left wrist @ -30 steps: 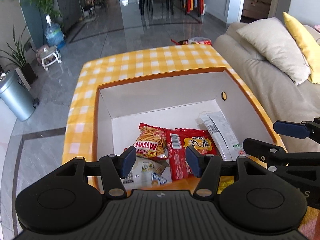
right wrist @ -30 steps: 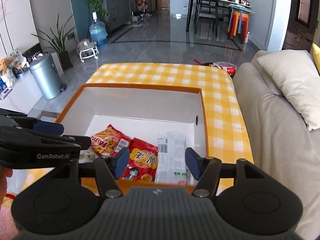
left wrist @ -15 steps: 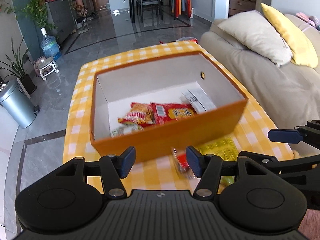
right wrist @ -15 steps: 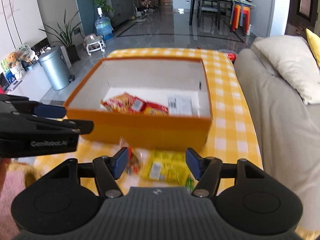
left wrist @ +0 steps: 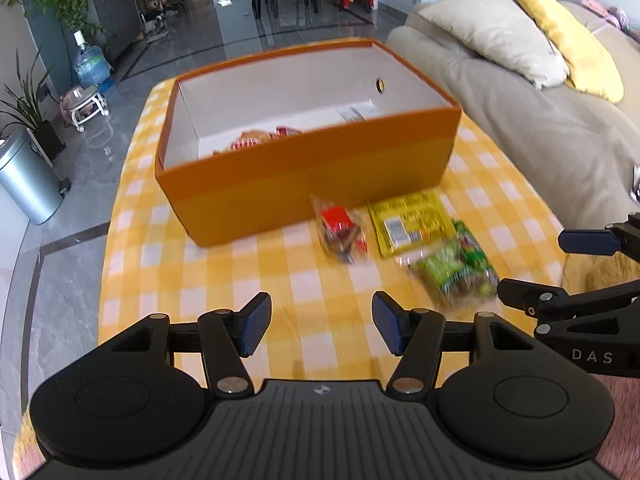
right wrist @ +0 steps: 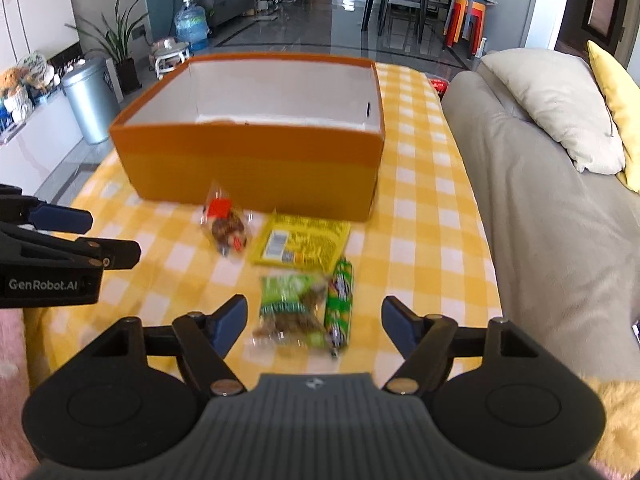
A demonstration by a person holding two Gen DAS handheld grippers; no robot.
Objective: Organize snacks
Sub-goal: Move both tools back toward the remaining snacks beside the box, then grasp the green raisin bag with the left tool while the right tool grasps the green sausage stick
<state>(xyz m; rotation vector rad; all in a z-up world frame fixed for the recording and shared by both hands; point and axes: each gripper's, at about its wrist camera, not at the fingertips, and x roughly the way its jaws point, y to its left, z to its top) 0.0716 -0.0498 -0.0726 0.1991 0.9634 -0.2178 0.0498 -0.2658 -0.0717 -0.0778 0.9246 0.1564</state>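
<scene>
An orange box [left wrist: 304, 176] [right wrist: 248, 160] stands on the yellow checked table and holds several snack packs [left wrist: 264, 138]. In front of it lie a clear pack with a red label [left wrist: 340, 234] [right wrist: 226, 226], a flat yellow pack [left wrist: 412, 222] [right wrist: 302, 242], a green bag [left wrist: 452, 272] [right wrist: 290, 308] and a green roll [right wrist: 340, 304]. My left gripper [left wrist: 320, 328] is open and empty over bare cloth. My right gripper [right wrist: 314, 324] is open and empty, with the green bag and roll between its fingers' line of sight.
A grey sofa [right wrist: 540, 216] with beige [left wrist: 496, 32] and yellow cushions runs along the table's right side. A metal bin [left wrist: 24, 180] stands on the floor at the left. The right gripper's side shows in the left wrist view [left wrist: 580, 300].
Both grippers have pulled back and down from above the box. The loose packs in front of the box have come into view. Both stayed open.
</scene>
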